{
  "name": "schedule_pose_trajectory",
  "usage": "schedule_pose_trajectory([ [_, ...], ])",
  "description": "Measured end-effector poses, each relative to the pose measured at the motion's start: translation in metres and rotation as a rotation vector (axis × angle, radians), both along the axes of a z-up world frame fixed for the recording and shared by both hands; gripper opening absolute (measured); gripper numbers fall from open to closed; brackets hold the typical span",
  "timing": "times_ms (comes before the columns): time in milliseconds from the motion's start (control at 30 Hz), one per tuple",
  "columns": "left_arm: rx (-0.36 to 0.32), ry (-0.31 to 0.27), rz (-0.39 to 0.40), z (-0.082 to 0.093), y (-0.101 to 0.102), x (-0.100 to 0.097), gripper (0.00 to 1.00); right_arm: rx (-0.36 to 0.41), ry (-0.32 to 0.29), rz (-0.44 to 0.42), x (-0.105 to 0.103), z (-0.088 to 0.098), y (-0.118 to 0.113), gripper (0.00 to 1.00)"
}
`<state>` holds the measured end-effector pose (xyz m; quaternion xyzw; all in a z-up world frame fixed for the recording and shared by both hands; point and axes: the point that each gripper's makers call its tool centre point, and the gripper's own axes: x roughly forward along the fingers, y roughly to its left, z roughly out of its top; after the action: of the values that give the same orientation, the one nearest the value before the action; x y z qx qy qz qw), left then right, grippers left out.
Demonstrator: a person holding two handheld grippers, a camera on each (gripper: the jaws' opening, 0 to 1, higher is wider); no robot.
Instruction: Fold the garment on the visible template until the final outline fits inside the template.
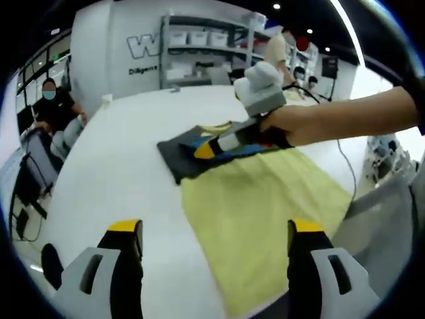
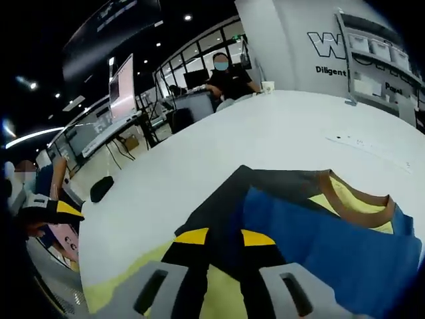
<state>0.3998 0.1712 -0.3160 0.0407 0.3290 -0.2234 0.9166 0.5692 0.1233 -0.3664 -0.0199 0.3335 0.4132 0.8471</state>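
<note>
A garment (image 1: 189,154) in dark grey, blue and yellow lies bunched on the white table (image 1: 119,166), at the far end of a yellow-green template sheet (image 1: 265,206). My right gripper (image 1: 207,149) comes in from the right in a person's hand and is shut on the garment's near edge. In the right gripper view its jaws (image 2: 224,237) stand close together with dark fabric between them. The garment (image 2: 332,246) spreads ahead, brown collar up, and the template (image 2: 126,282) shows beneath. My left gripper (image 1: 216,227) hangs wide open over the template's near part, holding nothing.
A seated person (image 1: 56,109) is at the table's far left, and another person (image 2: 229,80) sits beyond its far edge. Shelves (image 1: 206,50) with bins stand behind. A cable (image 1: 342,156) trails over the table's right side. A small cup (image 2: 267,86) sits near the far edge.
</note>
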Motion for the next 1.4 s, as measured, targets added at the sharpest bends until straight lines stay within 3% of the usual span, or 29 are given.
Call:
schedule_pose_trajectory([
  [100, -0.004, -0.001, -0.003, 0.004, -0.005, 0.000, 0.84, 0.018, 0.023, -0.031, 0.002, 0.000, -0.002, 0.11],
  [200, -0.009, -0.005, -0.004, 0.001, -0.002, 0.002, 0.84, 0.013, -0.018, 0.021, -0.003, 0.010, 0.005, 0.12],
  [300, -0.003, -0.008, -0.003, 0.001, -0.004, 0.002, 0.85, -0.016, -0.014, 0.016, -0.001, 0.004, 0.002, 0.14],
  [633, -0.011, -0.007, -0.035, 0.001, -0.014, 0.006, 0.85, -0.023, -0.034, -0.060, 0.004, 0.014, -0.032, 0.24],
  [733, -0.013, -0.006, -0.046, 0.001, -0.018, 0.005, 0.85, -0.032, -0.045, -0.112, 0.005, 0.015, -0.048, 0.32],
  [867, -0.007, 0.002, -0.055, -0.001, -0.019, 0.003, 0.85, -0.062, -0.078, -0.147, 0.007, 0.016, -0.066, 0.59],
  [933, -0.007, 0.007, -0.054, -0.001, -0.020, 0.001, 0.86, -0.072, -0.103, -0.160, 0.007, 0.018, -0.073, 0.67],
  [1200, -0.002, 0.051, -0.048, -0.015, -0.018, -0.004, 0.85, -0.112, -0.125, -0.282, 0.009, 0.027, -0.126, 0.72],
  [1400, -0.021, 0.068, -0.018, -0.019, -0.017, -0.005, 0.82, -0.151, -0.105, -0.341, -0.011, 0.017, -0.176, 0.69],
])
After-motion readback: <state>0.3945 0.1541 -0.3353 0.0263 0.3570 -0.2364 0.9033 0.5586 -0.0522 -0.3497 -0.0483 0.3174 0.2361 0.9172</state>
